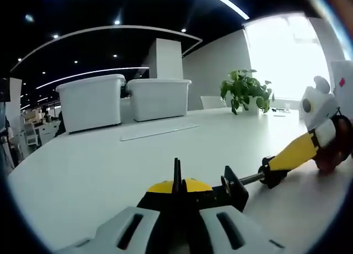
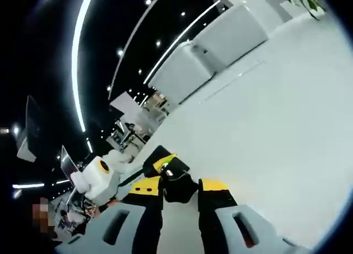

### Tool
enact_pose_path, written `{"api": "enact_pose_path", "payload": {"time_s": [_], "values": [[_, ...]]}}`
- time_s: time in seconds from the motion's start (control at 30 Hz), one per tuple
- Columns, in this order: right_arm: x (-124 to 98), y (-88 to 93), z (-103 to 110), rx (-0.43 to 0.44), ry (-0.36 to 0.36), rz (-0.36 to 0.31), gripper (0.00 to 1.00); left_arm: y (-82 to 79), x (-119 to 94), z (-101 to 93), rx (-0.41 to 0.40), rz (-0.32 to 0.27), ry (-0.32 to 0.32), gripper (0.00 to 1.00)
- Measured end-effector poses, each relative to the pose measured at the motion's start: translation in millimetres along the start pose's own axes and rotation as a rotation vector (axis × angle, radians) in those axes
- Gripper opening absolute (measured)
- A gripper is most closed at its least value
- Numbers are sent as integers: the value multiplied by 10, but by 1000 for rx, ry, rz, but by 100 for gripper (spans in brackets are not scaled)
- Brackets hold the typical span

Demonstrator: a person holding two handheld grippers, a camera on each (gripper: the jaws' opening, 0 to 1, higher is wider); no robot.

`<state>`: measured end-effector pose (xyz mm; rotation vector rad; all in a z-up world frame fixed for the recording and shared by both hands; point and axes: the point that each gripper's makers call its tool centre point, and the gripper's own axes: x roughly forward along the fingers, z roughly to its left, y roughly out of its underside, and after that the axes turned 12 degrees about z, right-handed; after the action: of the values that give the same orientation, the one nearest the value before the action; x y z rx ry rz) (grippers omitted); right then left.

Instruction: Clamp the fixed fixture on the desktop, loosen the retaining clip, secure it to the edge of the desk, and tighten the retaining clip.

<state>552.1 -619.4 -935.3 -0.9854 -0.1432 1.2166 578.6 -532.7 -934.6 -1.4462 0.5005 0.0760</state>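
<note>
Rigid clamp [image 1: 220, 189] on the tabletop [image 1: 110, 165]: left tool [image 1: 177, 194] closed on its frame, right tool [image 2: 181, 190] gripping its handle; hard plastic-and-metal, likely light.

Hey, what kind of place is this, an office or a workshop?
Most likely an open-plan office: a large white desk, a potted plant by a bright window, curved ceiling light strips, and two white storage bins.

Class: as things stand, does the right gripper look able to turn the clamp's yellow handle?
Probably yes: the right gripper is shut on the yellow handle, while the left gripper holds the clamp.
</note>
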Motion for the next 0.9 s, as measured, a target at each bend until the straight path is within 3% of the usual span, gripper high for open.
{"api": "enact_pose_path", "payload": {"time_s": [0.07, 0.17, 0.3, 0.37, 0.4, 0.47, 0.63, 0.77, 0.87, 0.9], "values": [[-4, 1, 44, -118, 24, -10, 22, 2, -5, -3, -1, 0, 0, 4], [-6, 9, 117, -371, 82, -36, 22, 4, -5, -4, 0, 0, -1, 4], [-2, 18, 177, -580, 152, -64, 22, 7, -4, 0, -1, 1, -4, 4], [-4, 17, 219, -737, 201, -89, 22, 9, -3, 2, 0, 1, -6, 4], [-6, 24, 252, -861, 247, -106, 22, 9, -1, 4, 0, 1, -6, 4], [-3, 31, 281, -1002, 302, -129, 22, 8, 1, 5, 0, 1, -7, 4], [-22, 83, 363, -1236, 399, -166, 23, 7, 9, 12, 1, 1, -8, 4], [-43, 92, 386, -1212, 387, -156, 24, 6, 12, 18, -1, 1, -7, 4], [-67, 101, 434, -1032, 304, -141, 31, 4, 16, 16, -1, 1, -6, 4], [-14, -10, 380, -946, 255, -139, 34, 4, 16, 16, 0, 1, -7, 4]]}}
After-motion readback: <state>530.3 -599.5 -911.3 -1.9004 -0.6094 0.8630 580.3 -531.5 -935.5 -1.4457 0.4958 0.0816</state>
